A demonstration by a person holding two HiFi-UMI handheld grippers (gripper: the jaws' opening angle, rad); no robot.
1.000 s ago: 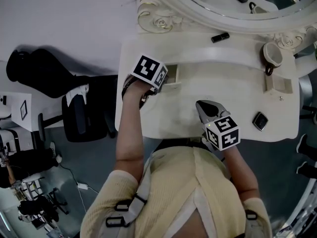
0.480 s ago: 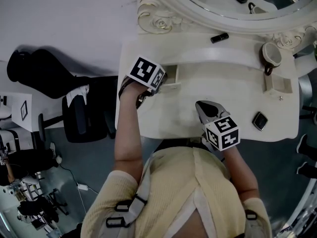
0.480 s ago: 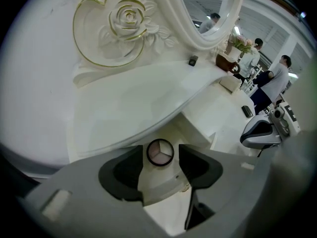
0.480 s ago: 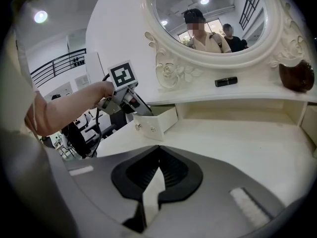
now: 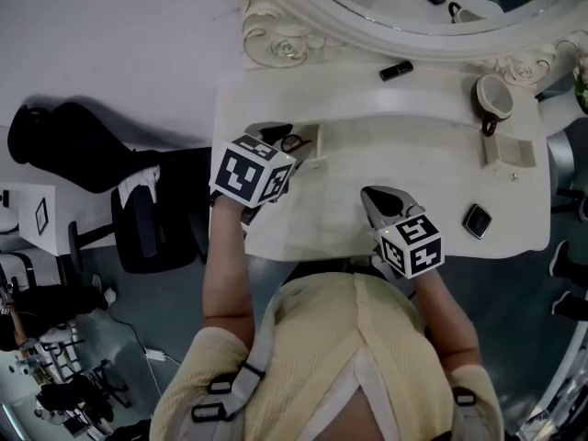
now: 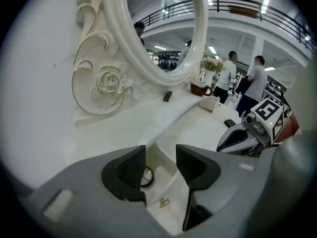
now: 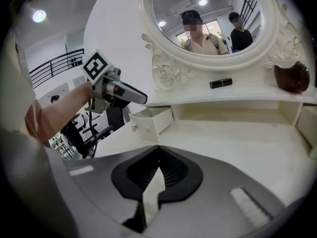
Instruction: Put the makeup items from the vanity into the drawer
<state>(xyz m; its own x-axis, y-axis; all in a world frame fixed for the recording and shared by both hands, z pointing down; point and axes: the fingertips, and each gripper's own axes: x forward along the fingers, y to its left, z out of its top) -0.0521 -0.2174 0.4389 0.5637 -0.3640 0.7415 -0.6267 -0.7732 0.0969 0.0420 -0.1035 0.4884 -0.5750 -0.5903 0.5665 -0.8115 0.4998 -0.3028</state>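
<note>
1. Hovering just above the open drawer (image 7: 151,123), the left gripper (image 6: 162,163) has its jaws fairly wide and closing, with nothing between them. A round dark-rimmed item (image 6: 146,176) lies inside the drawer below.
2. Right gripper (image 7: 157,175) is right of the drawer, over the tabletop, jaws pressed together, empty.
3. Not yet in the drawer: black tube (image 5: 396,70) on the shelf behind and right of the drawer, long axis along the shelf. Dark compact (image 5: 477,220) lies far right of the drawer, near the front edge.
4. Judgement: the compact lies nearer the right gripper, which would need to open first.
</note>
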